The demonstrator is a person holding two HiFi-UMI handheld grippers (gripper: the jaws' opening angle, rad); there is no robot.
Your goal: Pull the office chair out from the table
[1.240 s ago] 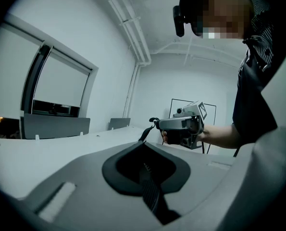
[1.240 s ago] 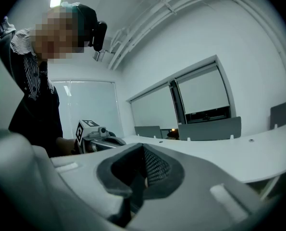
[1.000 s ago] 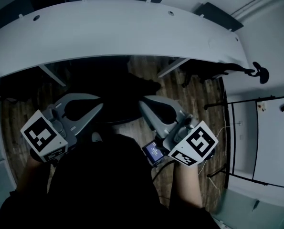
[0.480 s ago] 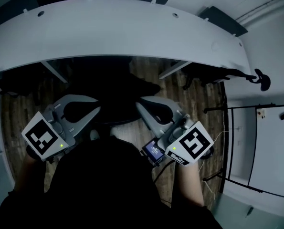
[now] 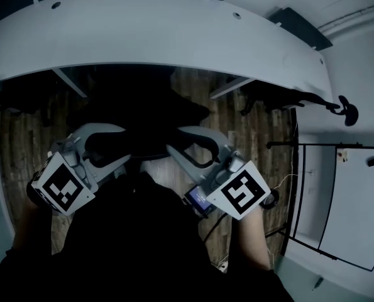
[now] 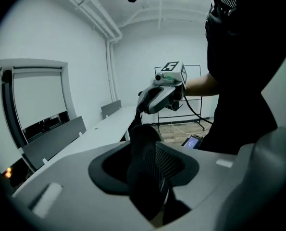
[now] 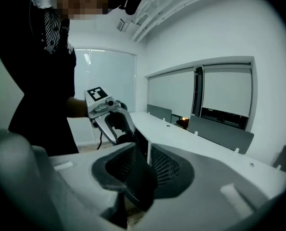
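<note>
Left gripper (image 5: 127,148): its jaws are partly apart and have just been opening, with the top edge of the chair (image 6: 150,172) back between them and no clear press on it. Right gripper (image 5: 172,141): a narrower gap, also just opening, astride the same edge. The chair is tucked under the curved table (image 5: 174,36) rim. Wood floor (image 5: 256,131) shows to the right, and a whiteboard stand (image 5: 337,194) stands beyond it.

All views are dim and bluish, with fisheye bending and dark corners. The long curved white table (image 5: 174,36) catches most light; deep shadow lies under it.
</note>
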